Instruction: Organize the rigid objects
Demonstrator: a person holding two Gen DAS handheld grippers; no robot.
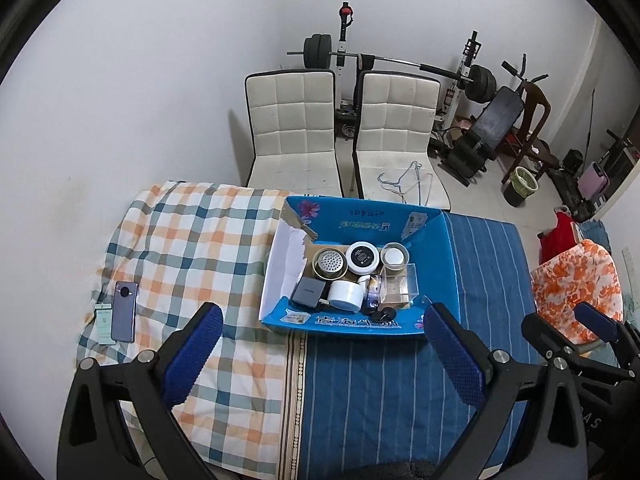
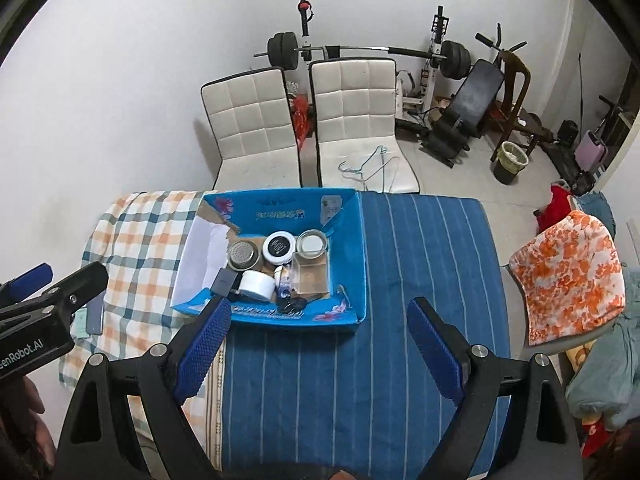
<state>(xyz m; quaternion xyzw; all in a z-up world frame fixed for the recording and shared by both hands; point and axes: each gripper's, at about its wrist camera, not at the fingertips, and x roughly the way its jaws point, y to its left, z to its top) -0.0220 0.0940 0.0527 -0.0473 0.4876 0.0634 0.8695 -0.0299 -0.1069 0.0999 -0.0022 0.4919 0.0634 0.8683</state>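
Observation:
A blue cardboard box (image 1: pixel 444 256) (image 2: pixel 352 240) sits on the bed. Inside lie a metal strainer cup (image 1: pixel 330 264) (image 2: pixel 243 255), a white round tin with a black lid (image 1: pixel 362 257) (image 2: pixel 279 246), a glass jar (image 1: pixel 394 256) (image 2: pixel 312 243), a clear plastic box (image 1: pixel 396 286) (image 2: pixel 312 274), a roll of white tape (image 1: pixel 344 295) (image 2: pixel 256 283), a dark grey charger (image 1: pixel 308 291) (image 2: pixel 224 280) and black keys (image 1: pixel 384 314) (image 2: pixel 294 304). A purple phone (image 1: pixel 125 312) (image 2: pixel 95 318) lies on the checked cloth at the left. My left gripper (image 1: pixel 324 344) hangs open above the bed, empty. My right gripper (image 2: pixel 316 328) is open and empty too.
The bed carries a checked orange and teal cloth (image 1: pixel 192 240) and a blue striped cover (image 1: pixel 380 392). Two white padded chairs (image 1: pixel 296 128) stand behind it, with a barbell rack (image 1: pixel 360 56) and a weight bench (image 1: pixel 492 120). An orange flowered chair (image 2: pixel 568 268) stands at the right.

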